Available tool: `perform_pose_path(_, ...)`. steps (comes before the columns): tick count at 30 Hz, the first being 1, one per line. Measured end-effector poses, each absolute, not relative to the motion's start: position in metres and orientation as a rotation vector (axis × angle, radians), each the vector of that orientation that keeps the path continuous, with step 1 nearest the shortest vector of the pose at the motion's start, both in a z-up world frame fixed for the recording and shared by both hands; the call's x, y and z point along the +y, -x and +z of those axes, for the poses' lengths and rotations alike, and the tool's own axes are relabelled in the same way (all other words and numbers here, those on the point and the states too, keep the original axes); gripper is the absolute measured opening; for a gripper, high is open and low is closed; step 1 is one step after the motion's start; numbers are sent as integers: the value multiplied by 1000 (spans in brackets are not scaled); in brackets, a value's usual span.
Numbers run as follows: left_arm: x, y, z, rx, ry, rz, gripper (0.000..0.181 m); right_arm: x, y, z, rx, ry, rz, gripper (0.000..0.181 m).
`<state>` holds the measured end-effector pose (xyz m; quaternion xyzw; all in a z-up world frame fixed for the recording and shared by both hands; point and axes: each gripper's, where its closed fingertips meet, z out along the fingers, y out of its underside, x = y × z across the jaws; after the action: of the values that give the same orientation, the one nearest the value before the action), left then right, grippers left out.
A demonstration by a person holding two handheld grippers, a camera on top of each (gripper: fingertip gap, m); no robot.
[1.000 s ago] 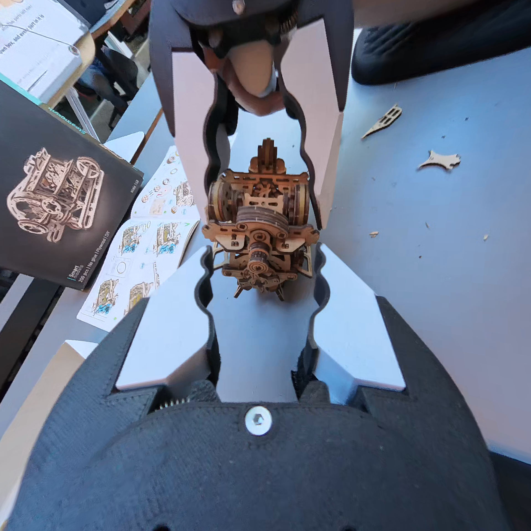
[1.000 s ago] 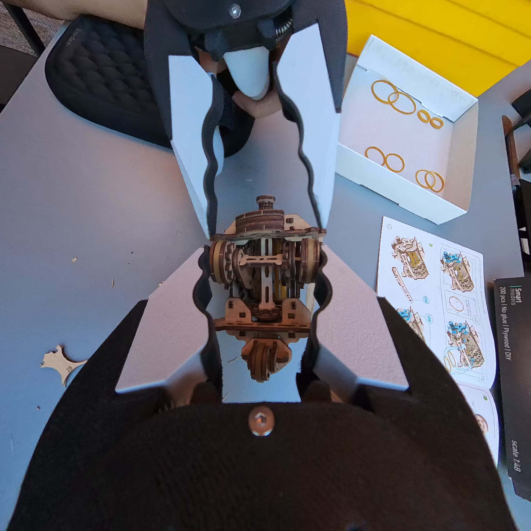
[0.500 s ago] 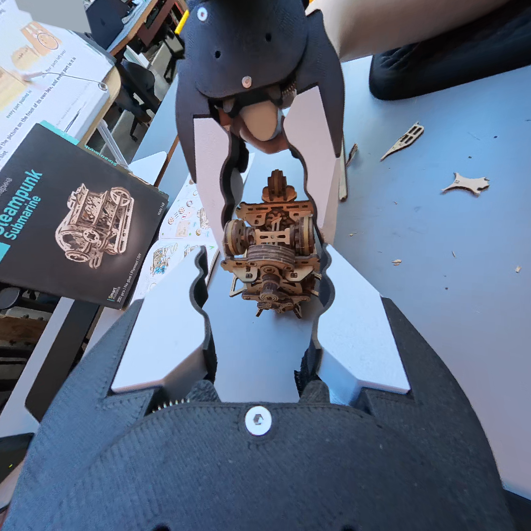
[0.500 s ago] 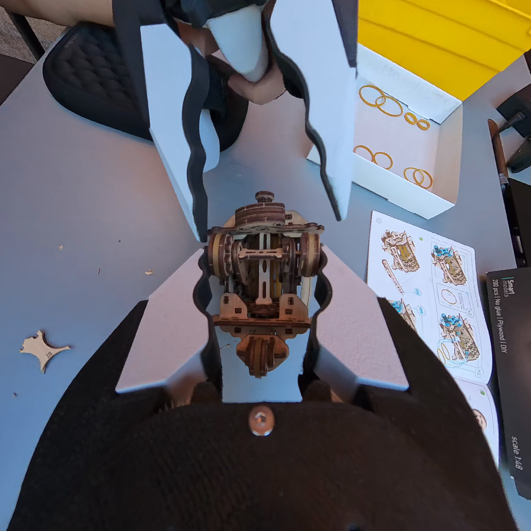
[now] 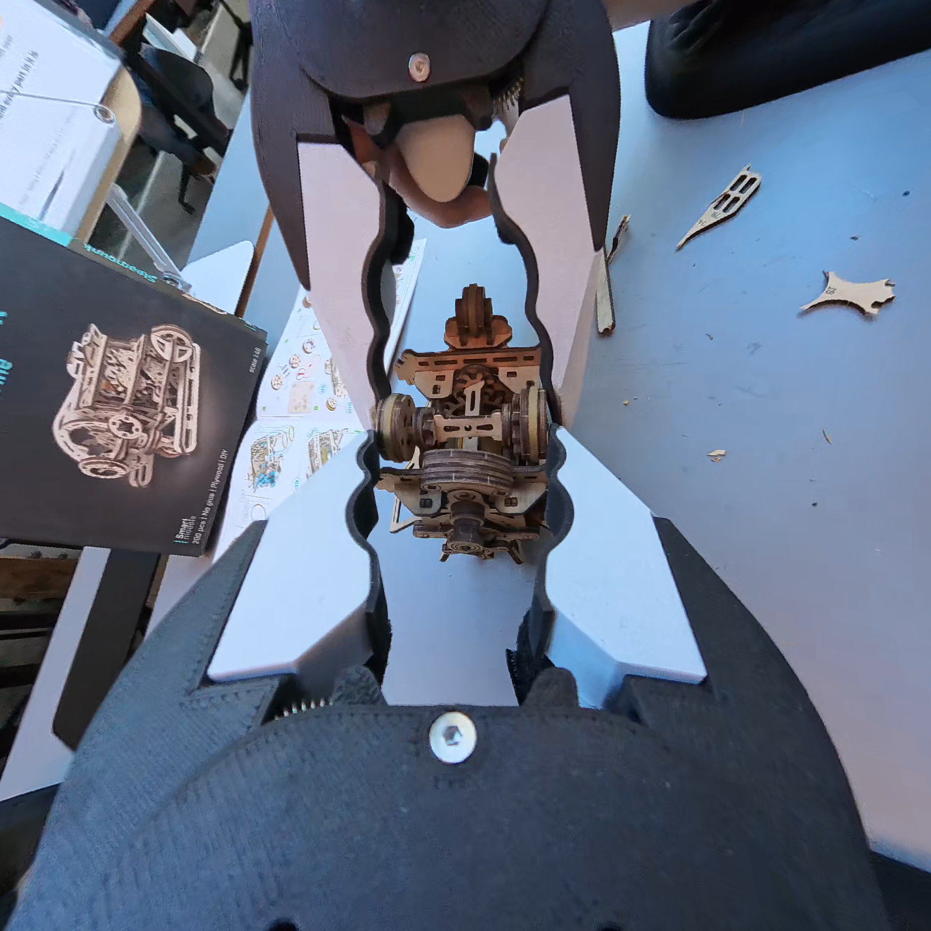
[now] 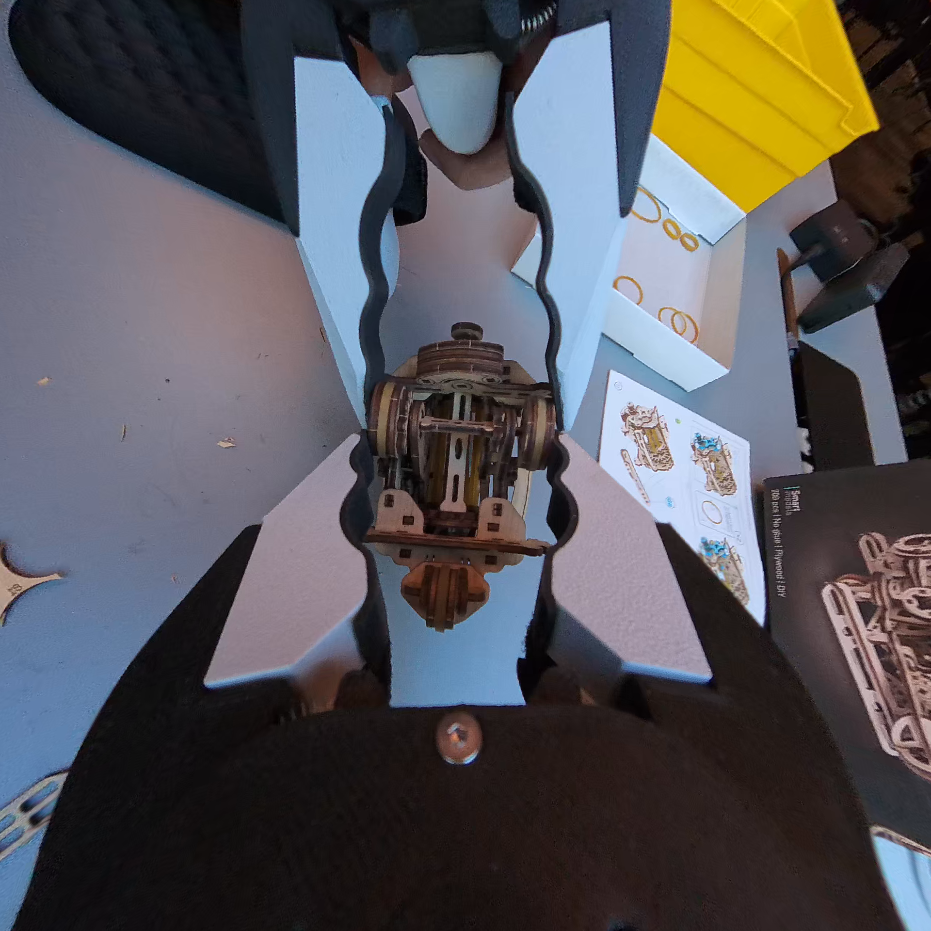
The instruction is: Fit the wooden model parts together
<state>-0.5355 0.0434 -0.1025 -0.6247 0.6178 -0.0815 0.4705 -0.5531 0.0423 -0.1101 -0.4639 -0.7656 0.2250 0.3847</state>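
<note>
The wooden model (image 5: 463, 443), a small assembly with two side wheels and a round stacked drum, hangs between both grippers above the grey table (image 5: 755, 453). My right gripper (image 6: 458, 446) is shut on the model (image 6: 456, 453) across its wheels, and the model's nose points back toward this camera. My left gripper (image 5: 461, 438) faces it from the other side. Its fingertips touch the same two wheels, closed to the model's width. The two grippers' fingertips meet tip to tip. The right gripper (image 5: 463, 403) also shows in the left wrist view, and the left gripper (image 6: 461, 418) in the right wrist view.
A black kit box (image 5: 126, 393) and an open instruction sheet (image 6: 680, 478) lie on one side. A white box (image 6: 655, 342) with yellow rubber bands and a yellow bin (image 6: 755, 90) stand behind. Wood offcuts (image 5: 846, 297) and a black cushion (image 6: 126, 101) lie on the other side. My two grippers' fingertips are within a few centimetres of each other.
Half a second ago my left gripper was raised off the model. It has come back down, and its fingertips are now at the wheels. The right gripper kept its hold.
</note>
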Motion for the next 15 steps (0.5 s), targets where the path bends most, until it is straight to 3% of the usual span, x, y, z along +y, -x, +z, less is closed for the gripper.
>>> perform_pose_path(15,43,540,-107,1507,1377,20,66,42,558,-112,-1914,950,382,68)
